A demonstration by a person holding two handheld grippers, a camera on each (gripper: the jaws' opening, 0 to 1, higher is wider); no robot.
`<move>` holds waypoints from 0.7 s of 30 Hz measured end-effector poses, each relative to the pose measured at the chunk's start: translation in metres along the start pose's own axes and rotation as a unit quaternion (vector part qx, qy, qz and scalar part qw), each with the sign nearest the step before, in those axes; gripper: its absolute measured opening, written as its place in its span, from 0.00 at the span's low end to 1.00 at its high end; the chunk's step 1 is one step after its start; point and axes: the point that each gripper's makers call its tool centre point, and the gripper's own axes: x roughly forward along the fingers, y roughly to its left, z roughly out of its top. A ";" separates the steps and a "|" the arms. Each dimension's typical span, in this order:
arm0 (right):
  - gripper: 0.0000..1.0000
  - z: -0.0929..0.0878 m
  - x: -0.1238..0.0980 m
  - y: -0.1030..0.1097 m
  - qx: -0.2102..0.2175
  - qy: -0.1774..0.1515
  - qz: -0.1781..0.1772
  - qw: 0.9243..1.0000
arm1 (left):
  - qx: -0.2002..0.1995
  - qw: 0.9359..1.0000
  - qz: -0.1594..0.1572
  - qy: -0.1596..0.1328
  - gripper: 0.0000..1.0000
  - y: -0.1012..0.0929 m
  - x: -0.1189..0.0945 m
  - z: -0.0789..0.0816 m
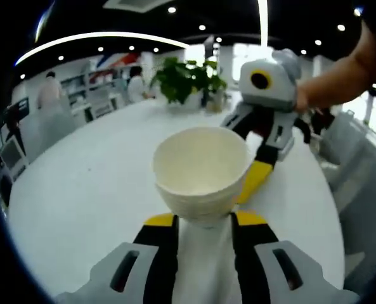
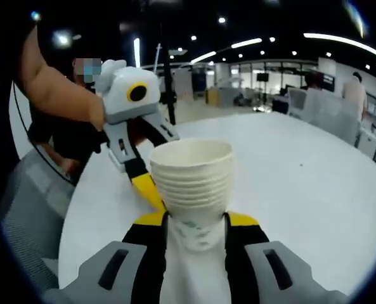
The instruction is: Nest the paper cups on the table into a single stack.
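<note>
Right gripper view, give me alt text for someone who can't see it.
A stack of nested paper cups stands upright between the right gripper jaws over a white table. The left gripper reaches in from the left, touching the stack.

Left gripper (image 1: 203, 223) gripping stacked paper cups (image 1: 202, 172)
Right gripper (image 1: 257, 161) is reaching in from the right, touching the stack above the white table (image 1: 80, 190).

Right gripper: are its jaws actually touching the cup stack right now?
Touching. In the right gripper view, the right gripper has both yellow-tipped jaws pressed against the base of the cup stack, no gap on either side.
</note>
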 end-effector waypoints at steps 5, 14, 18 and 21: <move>0.32 0.007 0.014 -0.024 -0.007 0.001 0.002 1.000 | -0.005 1.000 0.006 -0.006 0.32 0.028 0.005 0.002; 0.32 -0.008 0.028 -0.025 0.016 -0.009 -0.011 1.000 | -0.012 1.000 0.001 0.022 0.31 0.032 0.014 -0.013; 0.34 -0.012 0.027 -0.026 0.026 -0.017 -0.019 0.999 | -0.014 1.000 0.013 0.016 0.32 0.033 0.016 -0.013; 0.41 -0.016 0.022 -0.031 0.030 -0.006 -0.044 0.999 | -0.012 0.999 0.042 0.010 0.42 0.037 0.015 -0.011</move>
